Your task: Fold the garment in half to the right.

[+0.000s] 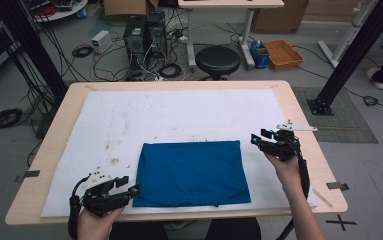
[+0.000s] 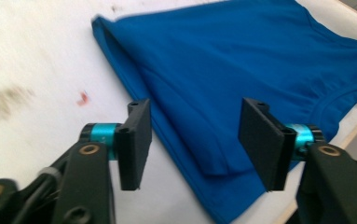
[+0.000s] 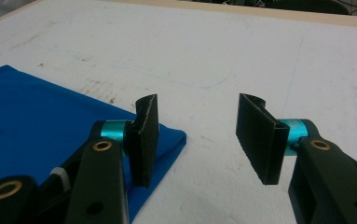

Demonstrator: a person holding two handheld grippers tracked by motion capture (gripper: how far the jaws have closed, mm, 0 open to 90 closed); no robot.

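Folded shirt (image 1: 191, 172) lies on the mat (image 1: 179, 115), near edge, centred. Mat covers most of the table (image 1: 304, 125). Left gripper (image 1: 129, 191) sits at the shirt's near-left corner, right gripper (image 1: 257, 137) just off its far-right corner. Stool (image 1: 217, 61) stands behind the table; computer towers (image 1: 144, 35) left of the stool.

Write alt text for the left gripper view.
A folded blue shirt lies on a white, stained table cover, its near corner between the open black jaws of the left gripper, which do not touch it. The shirt's neckline curves along the right, near the table's edge.
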